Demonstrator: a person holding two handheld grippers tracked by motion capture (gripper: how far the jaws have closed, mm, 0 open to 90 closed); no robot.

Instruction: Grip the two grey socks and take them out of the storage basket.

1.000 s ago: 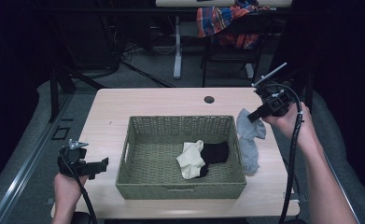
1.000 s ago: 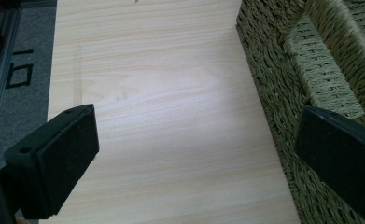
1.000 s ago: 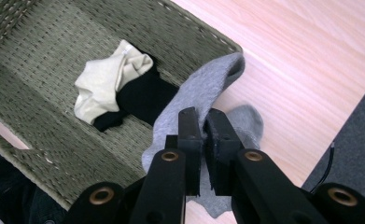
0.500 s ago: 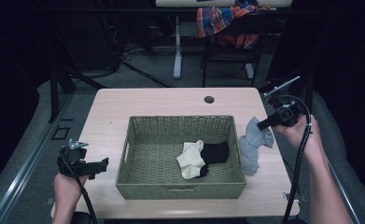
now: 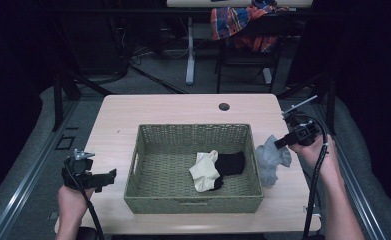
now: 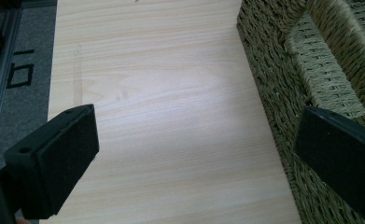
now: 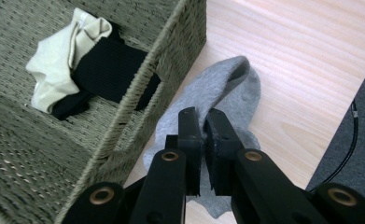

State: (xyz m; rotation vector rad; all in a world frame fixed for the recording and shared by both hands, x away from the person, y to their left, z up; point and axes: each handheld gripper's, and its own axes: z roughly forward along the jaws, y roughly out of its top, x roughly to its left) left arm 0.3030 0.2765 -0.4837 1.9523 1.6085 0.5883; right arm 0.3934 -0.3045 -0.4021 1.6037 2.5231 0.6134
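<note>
At the near left corner of the worktop (image 5: 118,120), a hand holds the left claw (image 5: 112,175) just above the wood, pointing right toward the left wall of the basket (image 5: 133,165). In the left gripper view its jaws stand wide apart with nothing between them; bare wood lies under them and the woven wall of the basket rises just beside the right-hand jaw.

The basket sits in the middle of the worktop, nearer the front edge than the back. Inside it, toward the right, a cream sock (image 5: 205,170) and a black sock (image 5: 230,162) lie bunched together, touching, the cream one on the left.

At the right, just outside the basket's right wall, a grey sock (image 5: 273,157) hangs from the right claw (image 5: 279,144), part lifted and part trailing on the worktop against the basket. The right gripper view shows the jaws pressed nearly together on a fold of the grey sock (image 7: 217,95), the rest of it spread on the wood below and beside the woven wall.

Farther back, a small dark round hole (image 5: 224,106) sits in the worktop near its far edge. Beyond the worktop, a chair carries a plaid cloth (image 5: 238,20) draped over it.
</note>
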